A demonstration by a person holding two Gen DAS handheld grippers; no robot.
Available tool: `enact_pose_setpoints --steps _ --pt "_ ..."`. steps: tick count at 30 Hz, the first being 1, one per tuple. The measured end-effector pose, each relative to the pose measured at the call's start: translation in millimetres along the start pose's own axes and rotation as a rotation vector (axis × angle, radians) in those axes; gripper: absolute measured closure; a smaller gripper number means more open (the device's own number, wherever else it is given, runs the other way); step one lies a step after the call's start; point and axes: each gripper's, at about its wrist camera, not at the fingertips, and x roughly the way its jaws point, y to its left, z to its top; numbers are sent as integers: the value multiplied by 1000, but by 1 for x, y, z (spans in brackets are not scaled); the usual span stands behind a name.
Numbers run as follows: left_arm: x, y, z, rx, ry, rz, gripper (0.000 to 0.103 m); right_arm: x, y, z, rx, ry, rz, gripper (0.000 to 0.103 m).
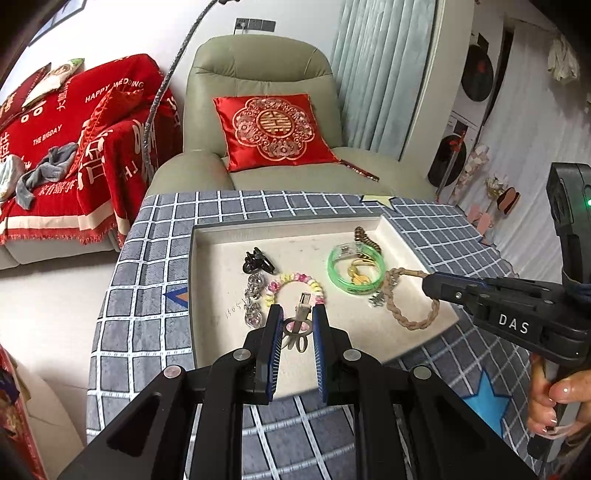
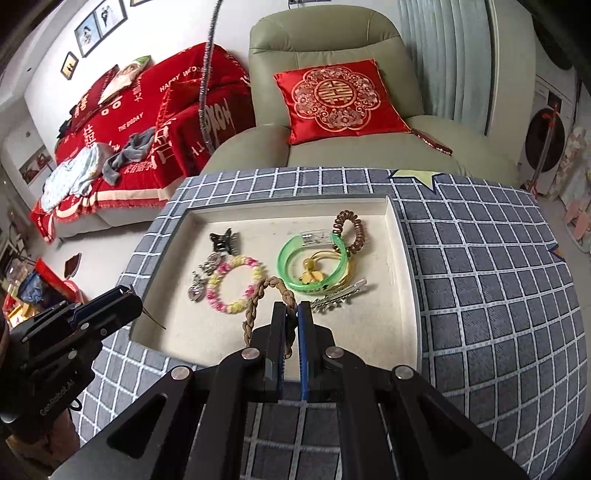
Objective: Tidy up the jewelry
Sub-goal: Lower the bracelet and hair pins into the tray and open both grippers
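- Left gripper [image 1: 298, 314] clamps a metal hair clip [image 1: 297, 325] above the tray [image 1: 229, 236].
- Right gripper [image 2: 292, 314], jaws together, pinches a braided tan bracelet [image 2: 255, 302], green bangle [image 2: 314, 264] at one o'clock.

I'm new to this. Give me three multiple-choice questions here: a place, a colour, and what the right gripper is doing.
1. The green bangle lies: A in the tray; B on the sofa; C on the floor.
2. The armchair's cushion is: A blue; B red; C yellow.
3. The right gripper is: A open, empty; B shut on the black clip; C shut on the braided band.
Key: 1 A, it rests inside the tray's walls. 2 B, red with a gold pattern. 3 C, its pads pinch the band.
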Motion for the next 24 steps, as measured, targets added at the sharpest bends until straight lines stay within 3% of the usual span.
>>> enact_pose_setpoints --steps 10,24 --pt "38 5 2 -15 38 32 72 37 -25 2 65 34 0 96" --pt "63 -10 -1 83 58 136 72 63 -39 -9 94 75 -29 96"
